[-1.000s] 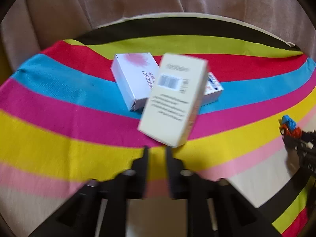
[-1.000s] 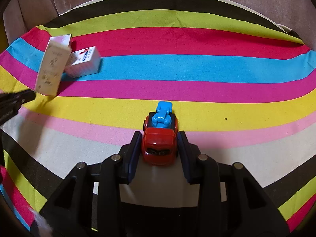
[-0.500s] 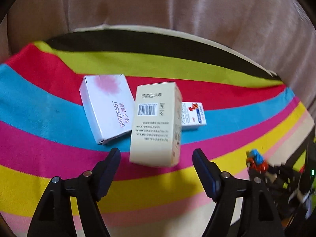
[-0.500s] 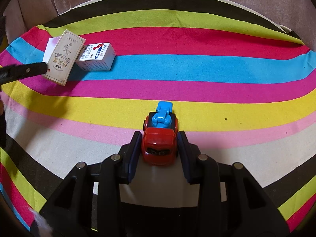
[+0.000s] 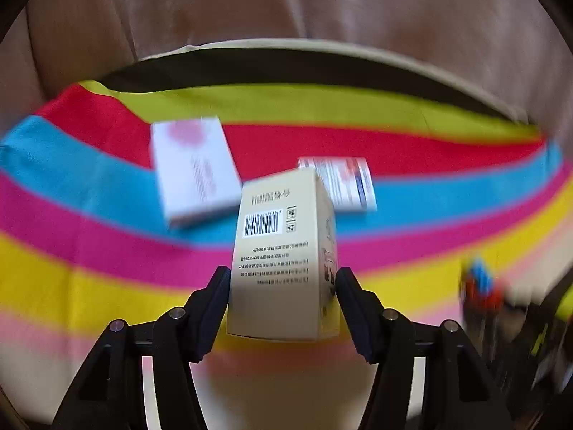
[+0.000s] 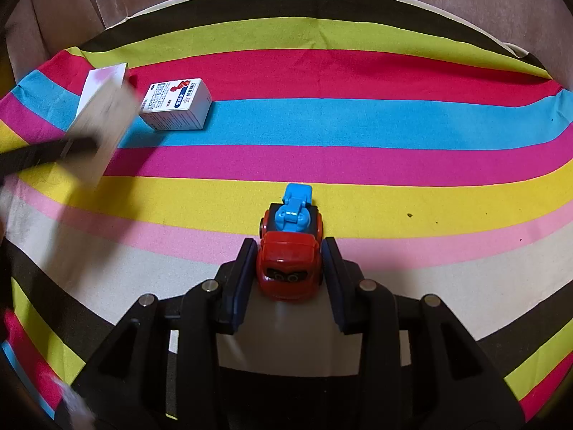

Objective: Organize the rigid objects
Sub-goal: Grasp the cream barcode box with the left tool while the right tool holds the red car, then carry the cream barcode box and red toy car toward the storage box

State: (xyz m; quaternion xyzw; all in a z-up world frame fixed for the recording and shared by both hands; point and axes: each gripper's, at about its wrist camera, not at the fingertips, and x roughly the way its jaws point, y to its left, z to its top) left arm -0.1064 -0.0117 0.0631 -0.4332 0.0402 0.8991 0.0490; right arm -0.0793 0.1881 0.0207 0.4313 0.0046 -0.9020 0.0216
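A striped cloth [image 6: 358, 122] in bright bands covers the work surface. The left gripper [image 5: 283, 297] has its fingers closed most of the way in on a tall cream box [image 5: 283, 261], one pad against each long side, gripping near the box's lower end. The box looks lifted clear of the cloth, though blur makes that uncertain. Its long axis runs away from the gripper, tipped slightly right, barcode face up, its far end toward two boxes lying flat: a white box with a pink mark [image 5: 195, 172] to the left and a small white box with red and blue print [image 5: 340, 182] to the right.

The right gripper [image 6: 288, 276] sits low on the cloth, fingers nearly closed around a red toy car [image 6: 290, 261] with a blue figure, pads touching or just beside its flanks. The car's windscreen faces the gripper; its length runs straight away.

To do this step well, I judge the cream box should be held squarely, kept level, and set down parallel beside the other boxes without nudging them.
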